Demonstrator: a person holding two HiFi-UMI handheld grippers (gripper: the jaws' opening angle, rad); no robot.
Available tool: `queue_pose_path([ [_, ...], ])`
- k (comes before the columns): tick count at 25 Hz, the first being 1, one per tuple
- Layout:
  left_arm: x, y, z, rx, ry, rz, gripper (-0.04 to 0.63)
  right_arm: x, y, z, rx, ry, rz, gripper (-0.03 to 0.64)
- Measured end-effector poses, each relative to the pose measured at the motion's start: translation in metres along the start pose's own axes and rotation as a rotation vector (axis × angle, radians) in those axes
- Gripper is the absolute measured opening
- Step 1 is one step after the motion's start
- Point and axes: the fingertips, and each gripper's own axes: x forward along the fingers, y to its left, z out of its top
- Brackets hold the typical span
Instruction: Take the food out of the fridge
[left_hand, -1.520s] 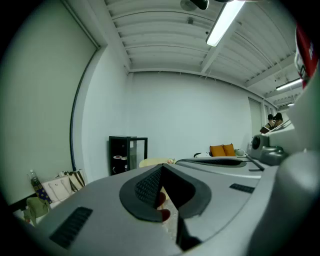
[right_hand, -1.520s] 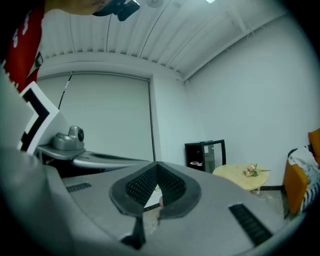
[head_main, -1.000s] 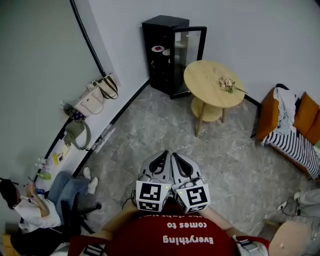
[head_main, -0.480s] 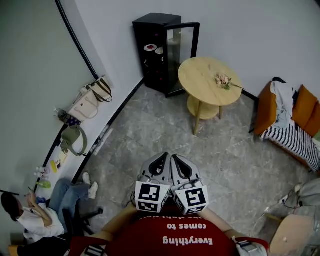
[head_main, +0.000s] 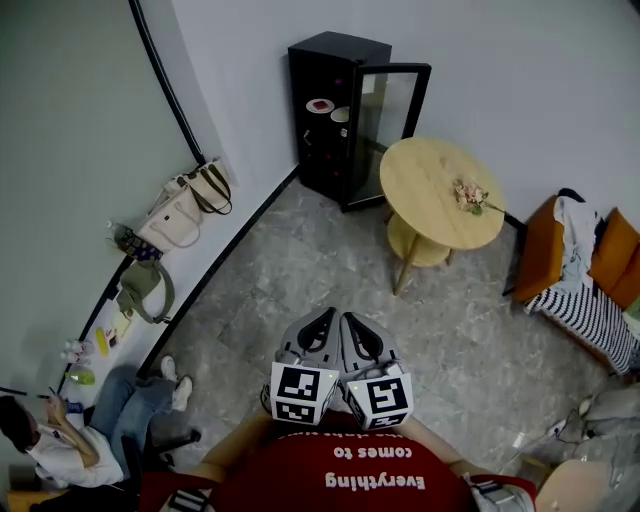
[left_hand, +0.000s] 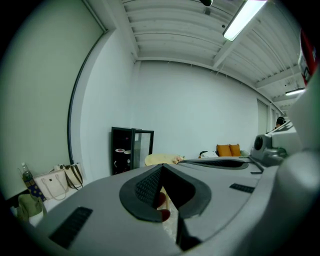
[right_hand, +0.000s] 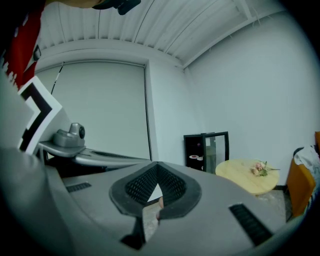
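Note:
The black fridge (head_main: 325, 110) stands in the far corner with its glass door (head_main: 392, 120) swung open. A white plate with something red (head_main: 319, 104) sits on an upper shelf, and a second plate (head_main: 341, 114) lies beside it. The fridge (left_hand: 122, 150) is small and distant in the left gripper view, and the fridge (right_hand: 195, 150) is equally far in the right gripper view. My left gripper (head_main: 325, 318) and right gripper (head_main: 352, 320) are held side by side close to my chest. Both point toward the fridge, shut and empty, far short of it.
A round wooden table (head_main: 440, 190) with a small flower bunch (head_main: 468, 193) stands just right of the fridge door. Bags (head_main: 180, 210) lean along the left wall, where a person (head_main: 60, 440) sits. An orange seat with striped cloth (head_main: 580, 270) is at the right.
The room has slid in the head view, and the fridge and table now look slightly larger and further right. Both grippers stay together in front of my chest, still shut.

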Motion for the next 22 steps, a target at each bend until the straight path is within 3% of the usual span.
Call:
queue_pose_path([
  [11, 0.056, 0.153, 0.049, -0.017, -0.059, 0.033, 0.002, 0.167, 0.023, 0.035, -0.052, -0.012, 0.039, 0.011],
  [22, 0.138, 0.236, 0.047, -0.066, -0.004, 0.030, 0.002, 0.279, -0.005, 0.026, -0.052, 0.066, 0.026, 0.011],
])
